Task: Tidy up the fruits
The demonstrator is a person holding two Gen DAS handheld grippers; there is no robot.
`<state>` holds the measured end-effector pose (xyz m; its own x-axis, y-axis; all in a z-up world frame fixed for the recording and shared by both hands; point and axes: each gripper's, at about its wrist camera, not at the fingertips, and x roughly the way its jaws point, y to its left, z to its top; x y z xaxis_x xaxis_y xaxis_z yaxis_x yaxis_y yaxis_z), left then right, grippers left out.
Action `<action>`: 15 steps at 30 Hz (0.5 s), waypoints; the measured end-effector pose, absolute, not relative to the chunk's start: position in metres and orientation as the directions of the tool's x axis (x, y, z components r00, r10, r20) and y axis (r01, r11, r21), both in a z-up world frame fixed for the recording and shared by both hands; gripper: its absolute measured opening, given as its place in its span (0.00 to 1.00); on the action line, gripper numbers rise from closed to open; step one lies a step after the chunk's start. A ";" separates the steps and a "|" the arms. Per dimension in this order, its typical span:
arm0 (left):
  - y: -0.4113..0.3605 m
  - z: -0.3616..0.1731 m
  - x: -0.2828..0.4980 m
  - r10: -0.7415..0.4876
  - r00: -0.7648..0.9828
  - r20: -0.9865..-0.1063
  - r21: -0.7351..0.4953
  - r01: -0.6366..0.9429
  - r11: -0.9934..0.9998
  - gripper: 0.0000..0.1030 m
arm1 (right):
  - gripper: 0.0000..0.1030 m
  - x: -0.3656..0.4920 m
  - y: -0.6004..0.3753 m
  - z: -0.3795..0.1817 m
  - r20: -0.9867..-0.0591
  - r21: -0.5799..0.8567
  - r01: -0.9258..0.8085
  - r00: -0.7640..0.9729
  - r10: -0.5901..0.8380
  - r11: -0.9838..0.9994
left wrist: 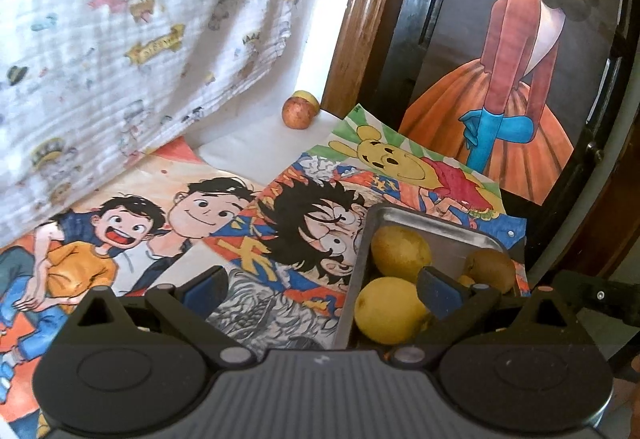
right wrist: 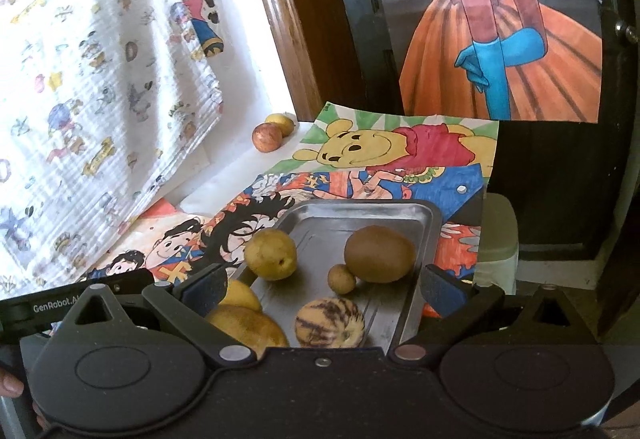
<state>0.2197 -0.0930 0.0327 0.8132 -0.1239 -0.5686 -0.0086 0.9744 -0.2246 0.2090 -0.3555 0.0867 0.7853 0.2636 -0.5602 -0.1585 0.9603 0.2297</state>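
both the left gripper [left wrist: 320,289] and right gripper [right wrist: 320,289] are spread wide, holding nothing. the metal tray [right wrist: 424,215] holds a kiwi [right wrist: 379,254] and a striped melon [right wrist: 329,322].

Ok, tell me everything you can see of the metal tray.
The metal tray is a shallow rectangle of dull grey steel with rounded corners and a rolled rim. It lies flat on the cartoon drawings. Inside sit yellow-green fruits, a brown kiwi, a small round fruit touching it, and a purple-striped melon. Neither gripper touches it.
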 end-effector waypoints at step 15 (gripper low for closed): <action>-0.093 0.046 0.174 -0.115 0.848 -0.517 -0.195 0.014 0.981 0.99 | 0.99 0.149 -0.343 0.101 -0.510 0.195 -0.144 0.830 0.225 0.970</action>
<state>0.1741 -0.0932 0.0462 0.8480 -0.1148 -0.5175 0.0140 0.9808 -0.1946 0.1494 -0.3426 0.1011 0.8302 0.2254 -0.5098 -0.1435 0.9702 0.1952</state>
